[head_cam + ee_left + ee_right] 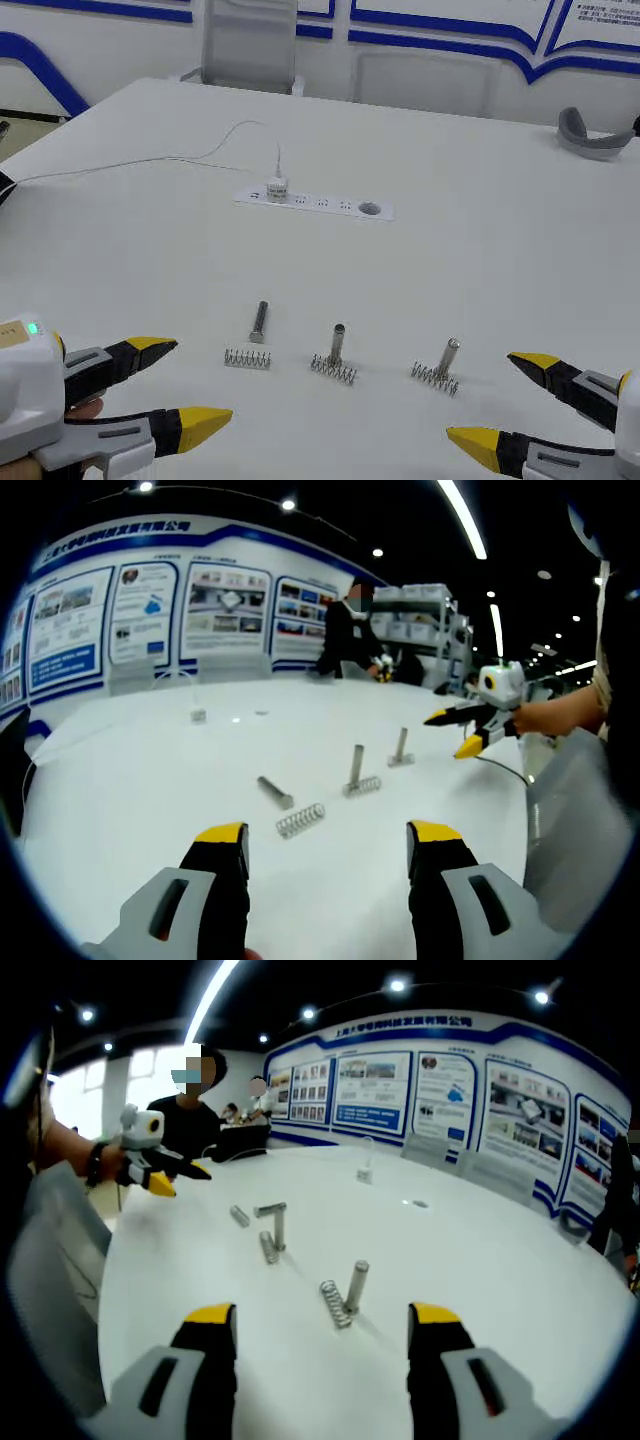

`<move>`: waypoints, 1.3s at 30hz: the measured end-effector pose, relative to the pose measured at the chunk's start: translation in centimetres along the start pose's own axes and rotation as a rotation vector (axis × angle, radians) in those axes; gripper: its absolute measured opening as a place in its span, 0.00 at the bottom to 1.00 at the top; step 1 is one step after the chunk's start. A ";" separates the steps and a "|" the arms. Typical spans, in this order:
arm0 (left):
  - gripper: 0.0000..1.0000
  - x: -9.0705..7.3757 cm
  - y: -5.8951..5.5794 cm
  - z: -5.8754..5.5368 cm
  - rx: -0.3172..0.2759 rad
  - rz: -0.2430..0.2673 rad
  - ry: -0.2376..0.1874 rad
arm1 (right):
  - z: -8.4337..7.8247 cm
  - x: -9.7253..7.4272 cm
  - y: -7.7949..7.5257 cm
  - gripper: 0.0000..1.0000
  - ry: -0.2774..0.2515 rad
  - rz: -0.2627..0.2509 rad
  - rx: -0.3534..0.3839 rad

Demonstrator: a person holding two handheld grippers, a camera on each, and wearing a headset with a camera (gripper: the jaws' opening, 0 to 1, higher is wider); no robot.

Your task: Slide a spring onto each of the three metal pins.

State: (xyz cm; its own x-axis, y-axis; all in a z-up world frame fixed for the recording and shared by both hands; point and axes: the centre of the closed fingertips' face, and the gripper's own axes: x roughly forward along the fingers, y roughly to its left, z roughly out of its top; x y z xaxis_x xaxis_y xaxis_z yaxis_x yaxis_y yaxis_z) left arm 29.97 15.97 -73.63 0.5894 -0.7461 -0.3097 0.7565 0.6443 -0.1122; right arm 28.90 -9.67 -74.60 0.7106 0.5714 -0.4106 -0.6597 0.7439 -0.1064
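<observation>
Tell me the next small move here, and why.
Probably ease the left hand-held gripper forward to the left spring and close on it. Its jaws are open and empty, that spring lies nearest it, beside the left pin, and no spring is on a pin yet.

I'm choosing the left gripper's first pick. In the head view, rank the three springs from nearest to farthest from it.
1. Left spring, just right of the left gripper, beside the lying pin.
2. Middle spring, at the foot of the middle pin.
3. Right spring, by the right pin, near the right gripper.
</observation>
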 end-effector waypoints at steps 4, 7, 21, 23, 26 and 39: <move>0.63 0.4 0.6 0.6 0.017 0.015 0.006 | -0.1 0.0 0.1 0.71 0.000 0.001 0.002; 0.62 0.9 1.0 1.0 0.032 0.018 0.014 | -0.2 0.0 0.1 0.71 0.002 0.000 0.003; 0.59 3.8 3.5 2.4 0.039 0.049 0.043 | -0.6 -0.2 0.0 0.71 0.006 -0.005 0.014; 0.57 4.3 3.8 2.5 0.043 0.055 0.052 | -0.7 -0.2 -0.1 0.71 0.007 -0.005 0.014; 0.57 5.0 4.0 2.5 0.048 0.055 0.068 | -0.7 -0.1 -0.1 0.71 0.007 -0.005 0.016; 0.50 8.1 5.0 2.0 0.054 0.072 0.160 | -0.8 -0.1 0.0 0.71 0.012 -0.004 0.018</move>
State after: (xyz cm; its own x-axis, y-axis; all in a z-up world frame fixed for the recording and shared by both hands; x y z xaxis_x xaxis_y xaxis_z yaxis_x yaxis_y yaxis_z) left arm 39.05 12.85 -74.82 0.5928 -0.6595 -0.4621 0.7309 0.6816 -0.0350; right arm 28.59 -10.04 -75.30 0.7103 0.5642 -0.4208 -0.6521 0.7525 -0.0918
